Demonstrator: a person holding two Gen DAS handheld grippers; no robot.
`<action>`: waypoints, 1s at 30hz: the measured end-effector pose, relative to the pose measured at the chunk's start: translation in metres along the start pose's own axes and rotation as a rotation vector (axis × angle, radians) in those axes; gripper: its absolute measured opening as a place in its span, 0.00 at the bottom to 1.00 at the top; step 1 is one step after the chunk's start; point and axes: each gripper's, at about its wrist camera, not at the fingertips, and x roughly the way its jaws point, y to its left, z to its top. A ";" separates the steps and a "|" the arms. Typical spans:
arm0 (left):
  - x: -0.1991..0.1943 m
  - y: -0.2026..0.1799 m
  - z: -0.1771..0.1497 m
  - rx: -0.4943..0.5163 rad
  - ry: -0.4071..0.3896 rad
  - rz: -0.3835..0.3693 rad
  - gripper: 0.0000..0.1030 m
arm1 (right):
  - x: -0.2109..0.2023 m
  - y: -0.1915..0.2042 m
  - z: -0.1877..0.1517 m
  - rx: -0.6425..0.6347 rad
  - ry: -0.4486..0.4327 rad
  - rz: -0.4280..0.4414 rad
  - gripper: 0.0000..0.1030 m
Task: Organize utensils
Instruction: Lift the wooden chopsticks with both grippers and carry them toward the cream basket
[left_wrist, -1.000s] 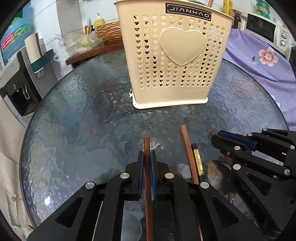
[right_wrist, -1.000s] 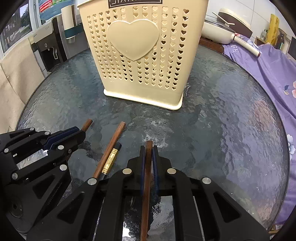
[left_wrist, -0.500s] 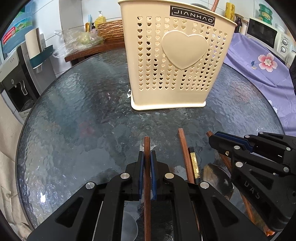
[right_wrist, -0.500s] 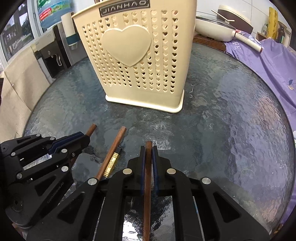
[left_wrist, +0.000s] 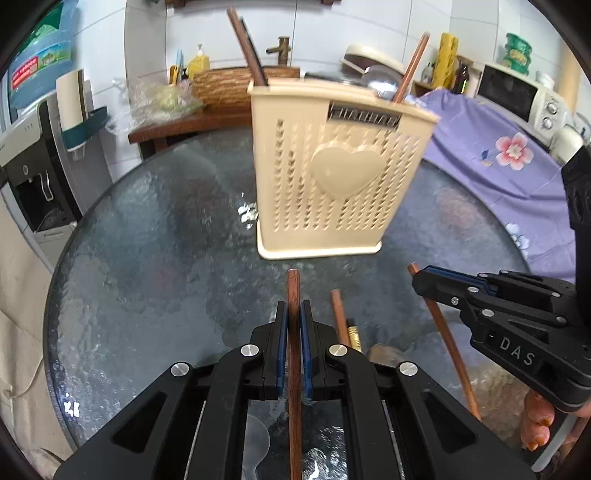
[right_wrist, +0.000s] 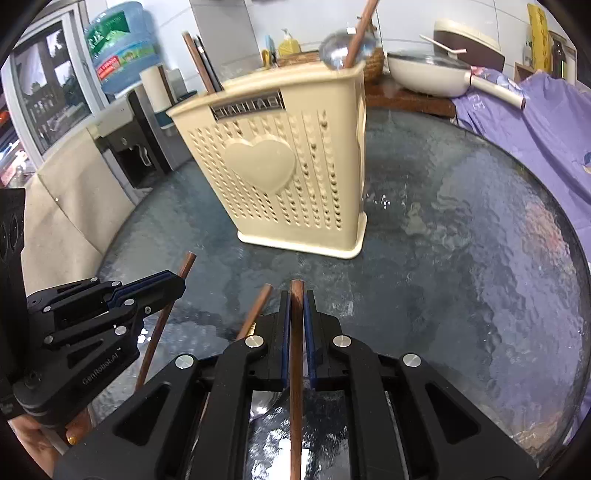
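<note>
A cream perforated utensil basket (left_wrist: 340, 173) with a heart on its side stands on the round glass table (left_wrist: 147, 236); it also shows in the right wrist view (right_wrist: 288, 184). Wooden-handled utensils stick up out of it. My left gripper (left_wrist: 294, 317) is shut on a wooden-handled utensil (left_wrist: 294, 295), lifted above the table. My right gripper (right_wrist: 296, 317) is shut on another wooden-handled utensil (right_wrist: 296, 299), also lifted. Each gripper shows in the other's view, the right one (left_wrist: 436, 284) and the left one (right_wrist: 162, 288). A third wooden handle (left_wrist: 338, 310) lies on the glass between them.
A water dispenser (left_wrist: 29, 177) stands left of the table. A purple flowered cloth (left_wrist: 509, 162) covers something at the right, with a microwave (left_wrist: 517, 92) behind. A wooden side table with a wicker basket (left_wrist: 221, 85) and a white pan (right_wrist: 428, 77) stand behind.
Both grippers have risen from the table with their wooden-handled utensils, so the basket's top rim and contents have come into view. Both stay shut.
</note>
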 end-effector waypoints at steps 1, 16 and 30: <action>-0.006 -0.001 0.001 0.001 -0.012 -0.006 0.07 | -0.005 0.001 0.000 -0.002 -0.010 0.003 0.08; -0.055 -0.010 0.009 0.017 -0.105 -0.067 0.07 | -0.064 0.009 0.010 -0.039 -0.116 0.058 0.08; -0.079 -0.011 0.012 0.021 -0.158 -0.078 0.07 | -0.089 0.012 0.014 -0.052 -0.165 0.066 0.08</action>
